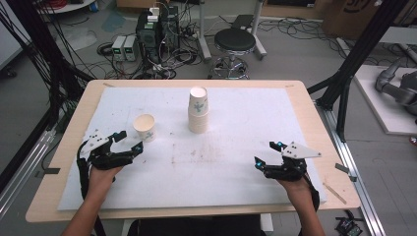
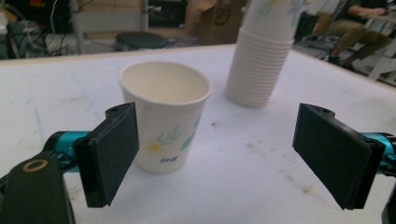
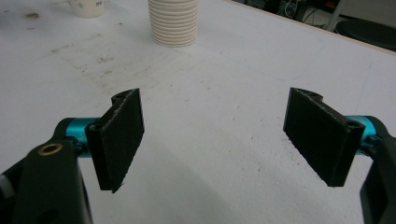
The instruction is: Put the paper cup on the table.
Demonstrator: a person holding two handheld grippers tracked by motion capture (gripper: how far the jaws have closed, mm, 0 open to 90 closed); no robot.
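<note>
- The single paper cup (image 1: 145,127) stands upright on the white mat (image 1: 236,191), on the left side, apart from the tall stack of cups (image 1: 198,111) in the middle.
- The left gripper (image 1: 129,142) sits just in front of the single cup. Its jaws are wide open and hold nothing.
- In the left gripper view, the cup (image 2: 164,122) is close to the left jaw and far from the right jaw. So the cup is not in the middle of the gap yet.
- The right gripper (image 1: 267,153) rests over the mat on the right side, well away from both the cup and the stack. Its jaws are wide open too, with nothing between them.
- I think the step now is reaching for the single cup with the left gripper.
- Next, the left gripper needs to slide sideways so the cup sits in the middle, then move forward, and then close softly. A hard squeeze could crush the thin paper.
</note>
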